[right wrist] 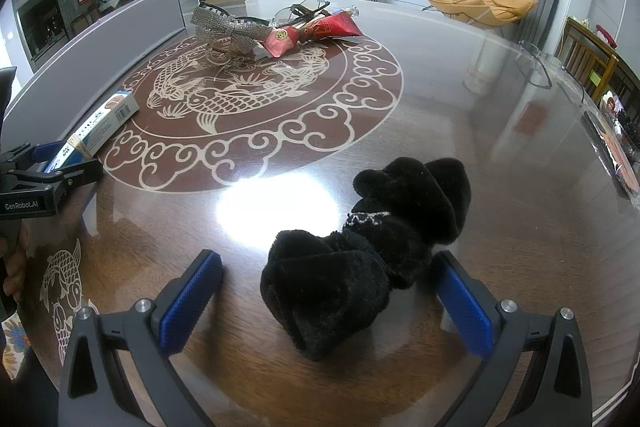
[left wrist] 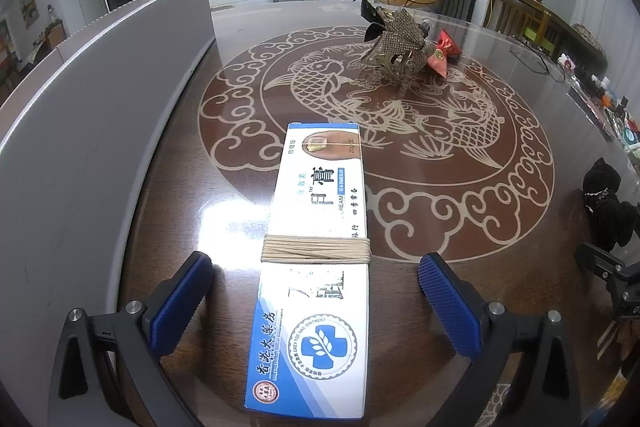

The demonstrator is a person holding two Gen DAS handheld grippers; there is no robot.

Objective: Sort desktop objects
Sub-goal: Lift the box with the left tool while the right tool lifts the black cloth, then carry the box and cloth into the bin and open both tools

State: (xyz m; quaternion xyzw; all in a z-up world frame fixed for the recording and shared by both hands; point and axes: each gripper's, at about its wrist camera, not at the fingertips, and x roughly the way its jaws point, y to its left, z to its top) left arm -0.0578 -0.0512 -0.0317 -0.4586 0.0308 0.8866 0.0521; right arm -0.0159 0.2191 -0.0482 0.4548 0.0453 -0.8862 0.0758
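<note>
A long white-and-blue ointment box bound with a beige rubber band lies flat on the glass table. My left gripper is open, its blue pads either side of the box, not touching it. The box also shows in the right wrist view. A black fuzzy bow hair clip lies on the table between the open fingers of my right gripper; it also shows at the right edge of the left wrist view. A rhinestone bow clip and a red tube lie further back.
A grey panel runs along the table's left side. Glasses lie behind the red tube, more glasses at the right. The table has a carp pattern under glass. Clutter sits at the far right edge.
</note>
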